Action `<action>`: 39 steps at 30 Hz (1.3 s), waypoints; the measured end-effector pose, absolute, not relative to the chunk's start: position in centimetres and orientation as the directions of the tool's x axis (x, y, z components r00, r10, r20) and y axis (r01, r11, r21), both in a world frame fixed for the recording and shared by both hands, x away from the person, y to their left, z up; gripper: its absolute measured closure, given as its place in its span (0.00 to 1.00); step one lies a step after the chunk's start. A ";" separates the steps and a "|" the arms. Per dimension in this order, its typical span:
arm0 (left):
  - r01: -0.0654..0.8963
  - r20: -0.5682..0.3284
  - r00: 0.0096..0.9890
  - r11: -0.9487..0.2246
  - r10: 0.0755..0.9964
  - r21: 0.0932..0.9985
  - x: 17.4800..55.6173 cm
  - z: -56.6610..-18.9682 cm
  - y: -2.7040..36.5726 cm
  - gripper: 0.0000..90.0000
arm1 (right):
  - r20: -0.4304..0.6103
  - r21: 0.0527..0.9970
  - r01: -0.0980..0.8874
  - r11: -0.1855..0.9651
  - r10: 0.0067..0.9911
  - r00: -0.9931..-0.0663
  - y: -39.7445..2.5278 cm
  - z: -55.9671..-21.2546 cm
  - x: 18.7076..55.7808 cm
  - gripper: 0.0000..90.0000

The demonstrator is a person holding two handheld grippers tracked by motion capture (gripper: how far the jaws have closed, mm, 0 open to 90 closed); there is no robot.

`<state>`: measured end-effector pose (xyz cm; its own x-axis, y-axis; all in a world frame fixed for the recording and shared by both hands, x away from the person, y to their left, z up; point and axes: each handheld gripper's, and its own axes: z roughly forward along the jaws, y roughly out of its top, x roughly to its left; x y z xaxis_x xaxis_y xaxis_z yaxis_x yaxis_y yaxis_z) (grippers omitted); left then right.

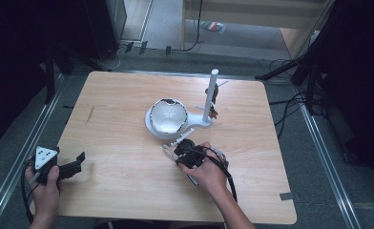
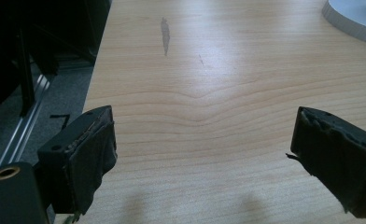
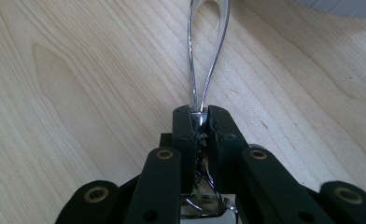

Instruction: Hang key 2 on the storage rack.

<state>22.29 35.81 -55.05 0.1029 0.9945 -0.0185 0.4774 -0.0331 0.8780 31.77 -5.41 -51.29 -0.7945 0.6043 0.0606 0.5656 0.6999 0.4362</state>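
My right gripper (image 3: pixel 199 114) is shut on the end of a thin chrome wire loop (image 3: pixel 191 46) that reaches forward low over the wooden table. In the high view this gripper (image 1: pixel 180 151) sits just in front of a shiny metal bowl (image 1: pixel 168 114), which rests on a round white base (image 1: pixel 150 125). My left gripper (image 1: pixel 77 162) is far off at the table's left front edge. Its jaws stand wide apart over bare wood, with nothing between them (image 2: pixel 204 158).
A white upright post (image 1: pixel 210 95) rises from the base's right side, with a small dark fitting partway up. An edge of the white base (image 2: pixel 354 23) shows in the left gripper view. The table's left edge (image 1: pixel 63 138) drops to a metal floor rail.
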 end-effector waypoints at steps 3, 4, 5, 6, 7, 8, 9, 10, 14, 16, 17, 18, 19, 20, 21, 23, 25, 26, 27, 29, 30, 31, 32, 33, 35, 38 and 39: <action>0.477 -0.019 0.103 -0.033 0.995 0.878 22.3 -55.1 35.8 0.08 | 0.059 0.456 0.566 0.687 0.611 -0.789 -5.7 -51.0 31.7 0.92; 0.478 -0.019 0.103 -0.033 0.995 0.878 22.3 -55.1 35.8 0.08 | 0.057 0.465 0.565 0.682 0.613 -0.788 -5.8 -50.8 31.6 0.92; 0.478 -0.018 0.103 -0.034 0.995 0.878 22.3 -55.1 35.8 0.08 | 0.061 0.469 0.570 0.675 0.618 -0.783 -5.9 -50.7 31.6 0.92; 0.478 -0.018 0.103 -0.033 0.995 0.878 22.3 -55.1 35.8 0.08 | 0.063 0.474 0.569 0.672 0.619 -0.783 -6.1 -50.5 31.6 0.92; 0.478 -0.018 0.102 -0.033 0.995 0.878 22.3 -55.1 35.8 0.08 | 0.065 0.479 0.573 0.665 0.624 -0.779 -6.2 -50.4 31.5 0.92; 0.478 -0.017 0.102 -0.034 0.995 0.878 22.3 -55.0 35.8 0.08 | 0.063 0.483 0.572 0.663 0.626 -0.778 -6.3 -50.3 31.5 0.92; 0.478 -0.017 0.102 -0.034 0.995 0.878 22.3 -55.0 35.8 0.08 | 0.068 0.487 0.579 0.654 0.633 -0.772 -6.5 -50.2 31.5 0.92; 0.478 -0.017 0.102 -0.034 0.995 0.878 22.3 -55.0 35.8 0.08 | 0.067 0.496 0.575 0.651 0.631 -0.773 -6.7 -50.2 31.5 0.92; 0.479 -0.017 0.102 -0.035 0.995 0.877 22.3 -55.0 35.8 0.08 | 0.070 0.511 0.586 0.629 0.650 -0.757 -7.4 -49.9 31.5 0.92; 0.479 -0.017 0.102 -0.035 0.995 0.877 22.3 -55.0 35.8 0.08 | 0.075 0.521 0.597 0.610 0.664 -0.744 -8.0 -49.8 31.5 0.92; 0.479 -0.017 0.102 -0.034 0.995 0.877 22.3 -55.0 35.8 0.08 | 0.075 0.521 0.597 0.610 0.664 -0.744 -8.0 -49.8 31.5 0.92; 0.479 -0.016 0.102 -0.035 0.995 0.877 22.3 -55.0 35.8 0.08 | 0.077 0.523 0.601 0.604 0.669 -0.739 -8.2 -49.8 31.5 0.92; 0.479 -0.016 0.103 -0.036 0.995 0.877 22.3 -55.0 35.8 0.08 | 0.080 0.528 0.605 0.596 0.674 -0.734 -8.5 -49.8 31.6 0.92; 0.479 -0.015 0.102 -0.036 0.995 0.877 22.3 -55.1 35.8 0.08 | 0.083 0.536 0.607 0.586 0.679 -0.729 -8.9 -49.8 31.6 0.92; 0.479 -0.015 0.102 -0.036 0.995 0.877 22.3 -55.0 35.8 0.08 | 0.083 0.536 0.607 0.586 0.679 -0.729 -8.9 -49.8 31.6 0.92; 0.479 -0.014 0.101 -0.036 0.995 0.877 22.3 -55.1 35.8 0.08 | 0.085 0.545 0.617 0.568 0.694 -0.715 -9.6 -49.7 31.7 0.92; 0.478 -0.012 0.101 -0.038 0.995 0.877 22.3 -55.1 35.8 0.08 | 0.084 0.550 0.621 0.559 0.703 -0.706 -10.0 -49.6 31.7 0.92; 0.478 -0.012 0.100 -0.038 0.995 0.877 22.3 -55.1 35.7 0.08 | 0.084 0.550 0.621 0.559 0.703 -0.706 -10.0 -49.6 31.7 0.92; 0.478 -0.011 0.100 -0.038 0.995 0.877 22.3 -55.1 35.7 0.08 | 0.084 0.554 0.624 0.551 0.709 -0.700 -10.2 -49.5 31.7 0.92; 0.479 -0.011 0.100 -0.038 0.995 0.877 22.3 -55.1 35.7 0.08 | 0.086 0.563 0.630 0.535 0.720 -0.688 -10.6 -49.3 31.7 0.92; 0.479 -0.011 0.100 -0.038 0.995 0.877 22.3 -55.1 35.7 0.08 | 0.091 0.565 0.636 0.526 0.726 -0.681 -10.8 -49.3 31.7 0.92; 0.479 -0.011 0.100 -0.039 0.995 0.877 22.3 -55.1 35.7 0.08 | 0.090 0.570 0.637 0.519 0.731 -0.677 -11.0 -49.2 31.7 0.92; 0.479 -0.010 0.100 -0.039 0.995 0.877 22.3 -55.1 35.7 0.08 | 0.088 0.572 0.635 0.519 0.731 -0.676 -11.2 -49.2 31.7 0.92; 0.479 -0.010 0.101 -0.040 0.995 0.877 22.3 -55.1 35.7 0.08 | 0.085 0.577 0.637 0.512 0.737 -0.670 -11.4 -49.1 31.7 0.92; 0.479 -0.010 0.101 -0.040 0.995 0.877 22.3 -55.1 35.7 0.08 | 0.088 0.584 0.640 0.500 0.745 -0.661 -11.6 -49.0 31.7 0.92; 0.479 -0.010 0.101 -0.040 0.995 0.877 22.3 -55.1 35.7 0.08 | 0.089 0.594 0.642 0.485 0.753 -0.652 -12.0 -48.8 31.7 0.92; 0.479 -0.010 0.101 -0.040 0.995 0.877 22.3 -55.1 35.7 0.08 | 0.089 0.597 0.644 0.479 0.758 -0.646 -12.1 -48.8 31.7 0.92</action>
<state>22.32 35.73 -55.06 0.1012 0.9948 -0.0099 0.4790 -0.0400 0.8769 31.72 -12.07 -48.80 -0.6463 0.7579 0.0890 0.6436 0.4787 0.5971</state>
